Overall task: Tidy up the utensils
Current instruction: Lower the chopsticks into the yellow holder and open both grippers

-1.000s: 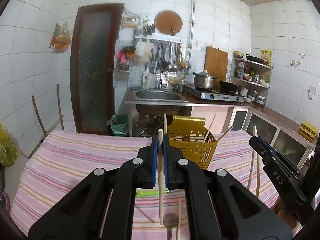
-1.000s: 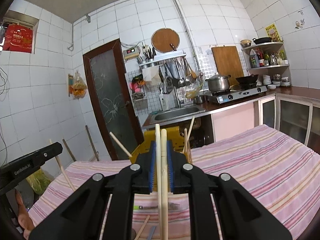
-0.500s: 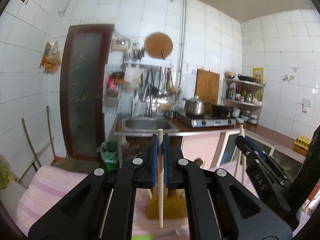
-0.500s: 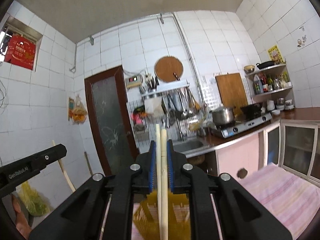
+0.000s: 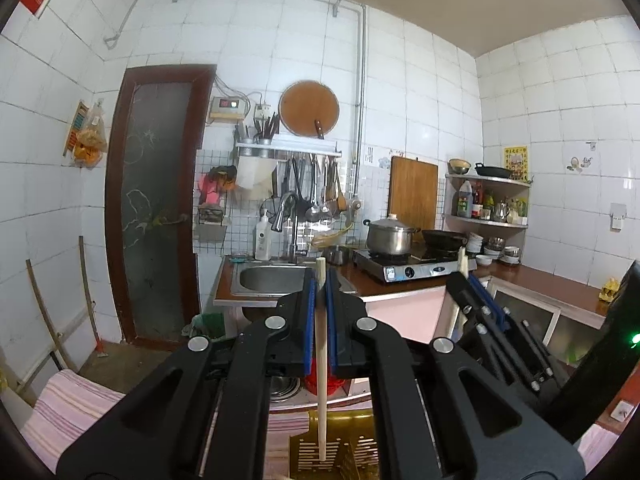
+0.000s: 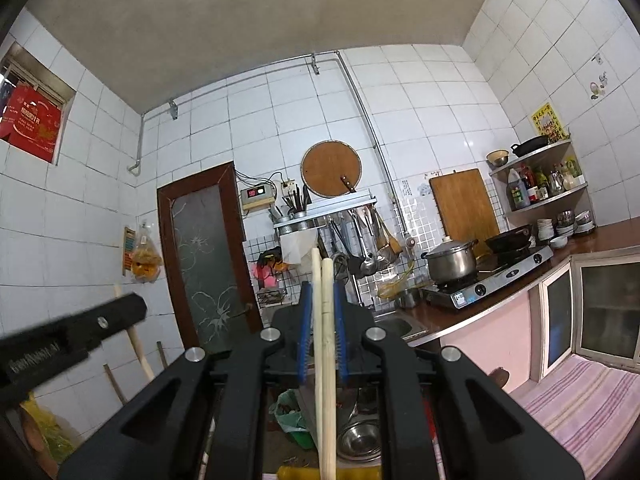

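While open air lies ahead toward the sink (image 5: 276,278), the left hand-held gripper (image 5: 320,280) points about level, clamping one chopstick (image 5: 321,380) upright above the yellow basket (image 5: 340,452); the right hand-held gripper (image 6: 322,292), tilted slightly upward, clamps a chopstick pair (image 6: 325,352).

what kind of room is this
A lived-in home kitchen, by the look of it: a steel sink set in a brown counter, a lidded steel pot on a two-burner gas stove, and ladles and spatulas hanging from a wall rack against white tiles.
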Demonstrator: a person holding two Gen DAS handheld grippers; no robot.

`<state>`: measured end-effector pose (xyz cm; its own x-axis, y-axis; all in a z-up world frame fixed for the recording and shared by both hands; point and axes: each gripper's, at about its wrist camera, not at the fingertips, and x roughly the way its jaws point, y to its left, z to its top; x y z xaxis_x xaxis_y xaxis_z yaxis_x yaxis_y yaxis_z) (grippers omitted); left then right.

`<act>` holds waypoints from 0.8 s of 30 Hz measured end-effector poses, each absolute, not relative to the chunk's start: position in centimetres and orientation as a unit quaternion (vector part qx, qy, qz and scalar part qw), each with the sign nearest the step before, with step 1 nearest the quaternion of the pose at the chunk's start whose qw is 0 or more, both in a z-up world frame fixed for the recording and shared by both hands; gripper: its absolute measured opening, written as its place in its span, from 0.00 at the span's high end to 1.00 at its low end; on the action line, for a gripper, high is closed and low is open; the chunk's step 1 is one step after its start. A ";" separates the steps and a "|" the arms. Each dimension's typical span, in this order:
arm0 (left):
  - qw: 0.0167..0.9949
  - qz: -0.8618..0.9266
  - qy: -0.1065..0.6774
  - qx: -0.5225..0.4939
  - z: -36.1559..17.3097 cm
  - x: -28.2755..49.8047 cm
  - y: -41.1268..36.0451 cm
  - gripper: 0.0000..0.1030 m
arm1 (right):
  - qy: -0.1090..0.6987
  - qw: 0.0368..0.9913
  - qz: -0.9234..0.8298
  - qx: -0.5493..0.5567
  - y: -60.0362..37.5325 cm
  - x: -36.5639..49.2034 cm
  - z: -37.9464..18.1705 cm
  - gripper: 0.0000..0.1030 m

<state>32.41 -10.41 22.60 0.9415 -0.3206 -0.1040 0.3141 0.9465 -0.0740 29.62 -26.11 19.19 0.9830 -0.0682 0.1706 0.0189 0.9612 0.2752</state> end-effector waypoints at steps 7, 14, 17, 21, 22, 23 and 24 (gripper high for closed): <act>0.982 -0.162 0.085 -0.044 18.7 36.1 -10.4 0.96 | -0.100 0.984 -0.018 0.147 -27.2 31.4 17.3 0.89; 0.980 -0.156 0.113 -0.053 15.6 38.3 -10.4 0.96 | -0.127 0.985 -0.037 0.109 -25.8 30.8 17.1 0.89; 0.979 -0.152 0.124 -0.054 14.3 38.6 -10.3 0.96 | -0.138 0.985 -0.036 0.098 -25.6 30.3 17.2 0.89; 0.978 -0.150 0.135 -0.054 13.5 39.0 -10.4 0.96 | -0.136 0.985 -0.037 0.096 -25.4 30.4 17.3 0.89; 0.977 -0.151 0.139 -0.054 13.3 39.0 -10.4 0.96 | -0.138 0.985 -0.038 0.096 -25.4 30.3 17.2 0.89; 0.977 -0.151 0.140 -0.052 13.2 39.0 -10.5 0.96 | -0.140 0.985 -0.036 0.096 -25.3 30.2 17.3 0.89; 0.978 -0.150 0.140 -0.050 13.1 39.0 -10.5 0.96 | -0.141 0.985 -0.037 0.096 -25.3 30.2 17.3 0.89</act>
